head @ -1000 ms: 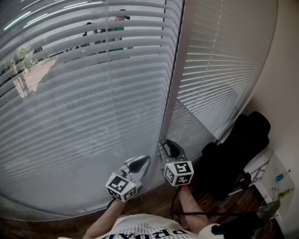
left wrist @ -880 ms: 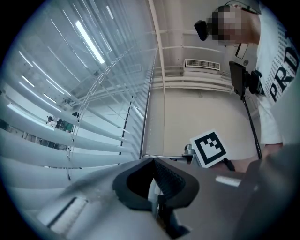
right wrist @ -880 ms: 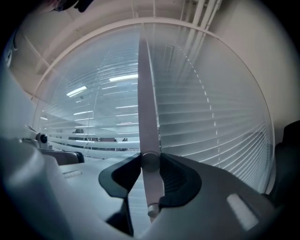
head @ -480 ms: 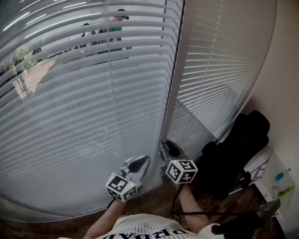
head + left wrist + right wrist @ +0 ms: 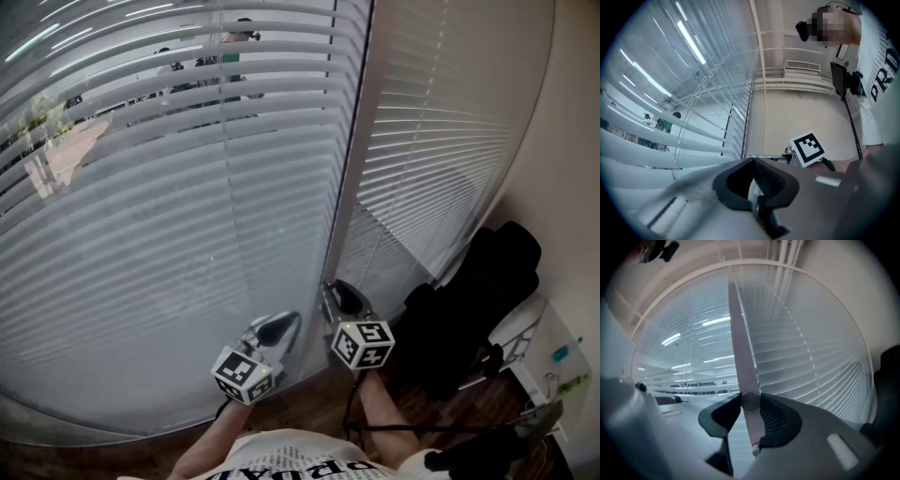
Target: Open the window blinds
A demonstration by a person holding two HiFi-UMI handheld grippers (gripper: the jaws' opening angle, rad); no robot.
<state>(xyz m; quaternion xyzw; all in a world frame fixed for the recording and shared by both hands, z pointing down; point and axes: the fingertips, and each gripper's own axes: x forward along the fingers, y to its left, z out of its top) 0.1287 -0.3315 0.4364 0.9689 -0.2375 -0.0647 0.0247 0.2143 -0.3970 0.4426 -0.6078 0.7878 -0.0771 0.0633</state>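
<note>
Two slatted window blinds hang side by side: the wide left blind (image 5: 169, 187) and the narrower right blind (image 5: 441, 141). A pale tilt wand (image 5: 349, 159) hangs down between them. My right gripper (image 5: 339, 295) is shut on the lower end of the wand (image 5: 740, 348), its pads pressing from both sides (image 5: 750, 401). My left gripper (image 5: 281, 326) waits just left of it, near the left blind's lower slats. Its jaws (image 5: 753, 161) meet at the tips with nothing seen between them. The right gripper's marker cube (image 5: 807, 148) shows in the left gripper view.
Through the left blind's upper slats I see people (image 5: 230, 56) behind the glass. A black bag or chair (image 5: 478, 309) stands low on the right, beside a white table (image 5: 548, 347). A plain wall (image 5: 572, 141) closes the right side. Brown floor runs below.
My right gripper has rolled slightly about the wand, so its marker cube has turned a little. The left gripper has stayed still, and the slats look much the same.
</note>
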